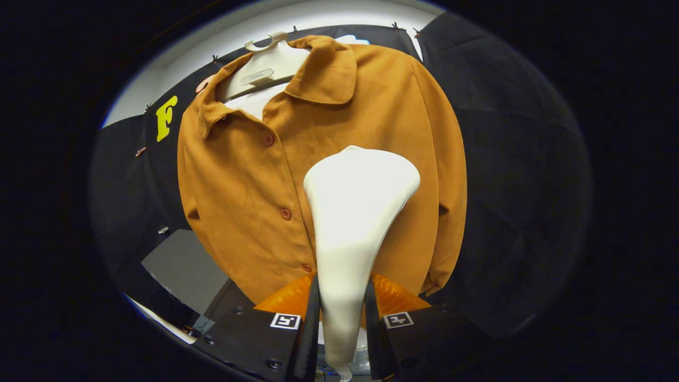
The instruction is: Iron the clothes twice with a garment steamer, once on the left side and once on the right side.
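Observation:
An orange-brown button-up jacket point(339, 132) hangs on a white hanger point(268, 45) over a white mannequin torso in front of the black booth wall. My gripper point(342, 307) is shut on the handle of a white garment steamer point(355, 212), both fingers point(310, 318) pressing its narrow neck. The steamer's wide head rises beyond the fingers and sits against the jacket's front, just right of the button row, at about mid-chest height. The head hides the part of the jacket behind it.
A grey panel point(183, 265) stands low to the left of the jacket, with a white edge point(159, 318) below it. Black cloth point(520, 185) hangs on both sides of the garment.

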A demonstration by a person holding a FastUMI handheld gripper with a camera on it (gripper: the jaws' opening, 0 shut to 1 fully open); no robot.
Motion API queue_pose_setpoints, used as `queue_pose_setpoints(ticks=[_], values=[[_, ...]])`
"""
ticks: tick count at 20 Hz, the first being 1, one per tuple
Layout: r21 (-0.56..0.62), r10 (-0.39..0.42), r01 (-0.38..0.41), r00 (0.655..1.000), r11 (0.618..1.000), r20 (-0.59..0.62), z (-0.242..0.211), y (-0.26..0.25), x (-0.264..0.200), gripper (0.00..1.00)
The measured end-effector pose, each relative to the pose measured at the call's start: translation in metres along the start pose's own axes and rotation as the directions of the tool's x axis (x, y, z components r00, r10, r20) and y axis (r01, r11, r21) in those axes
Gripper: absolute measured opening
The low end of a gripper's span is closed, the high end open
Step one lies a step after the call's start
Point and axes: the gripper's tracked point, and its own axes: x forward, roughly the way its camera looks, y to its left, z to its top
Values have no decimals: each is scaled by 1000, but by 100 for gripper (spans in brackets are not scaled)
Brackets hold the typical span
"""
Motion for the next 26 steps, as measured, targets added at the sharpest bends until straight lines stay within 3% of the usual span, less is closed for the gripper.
queue_pose_setpoints(ticks=[9,19,26], values=[[39,5,1,986,999,-166,-75,-6,27,42],[110,-49,88,948,990,-316,-155,-28,29,42],[132,-109,149,958,980,-266,-143,-30,2,42]])
